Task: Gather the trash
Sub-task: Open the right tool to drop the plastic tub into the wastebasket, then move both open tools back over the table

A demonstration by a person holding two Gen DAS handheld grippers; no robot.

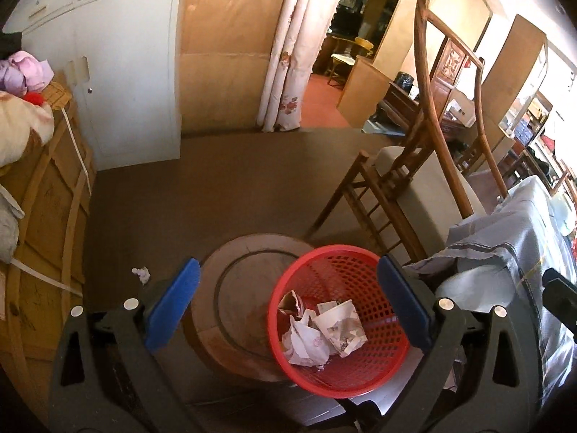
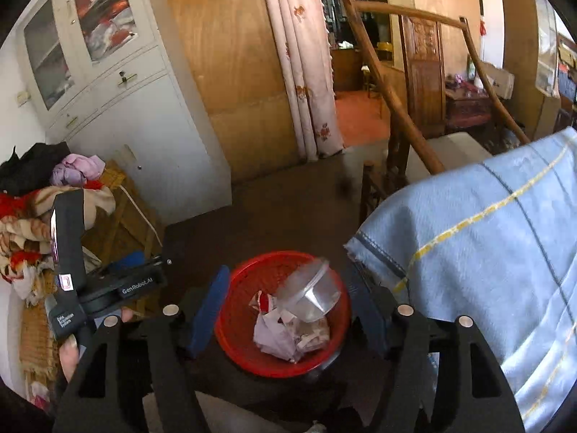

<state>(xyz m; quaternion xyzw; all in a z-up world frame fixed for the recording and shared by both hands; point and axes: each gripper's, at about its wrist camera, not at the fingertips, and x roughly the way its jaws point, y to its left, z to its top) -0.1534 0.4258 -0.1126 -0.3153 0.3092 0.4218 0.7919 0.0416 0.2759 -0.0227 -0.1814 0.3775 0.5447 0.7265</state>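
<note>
Red mesh basket (image 1: 339, 317) sits on the floor by a round wooden board (image 1: 245, 288), crumpled paper (image 1: 321, 332) inside. Both grippers, left (image 1: 288, 303) and right (image 2: 288, 310), are spread wide, empty. Clear plastic cup (image 2: 313, 292) blurred over the basket; stray wad (image 1: 141, 274) on the floor.

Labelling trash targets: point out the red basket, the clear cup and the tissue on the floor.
basket (image 1: 364, 375), left wrist view, front mesh wall.
cup (image 2: 317, 294), right wrist view, clear side.
tissue (image 1: 141, 274), left wrist view, its middle.
</note>
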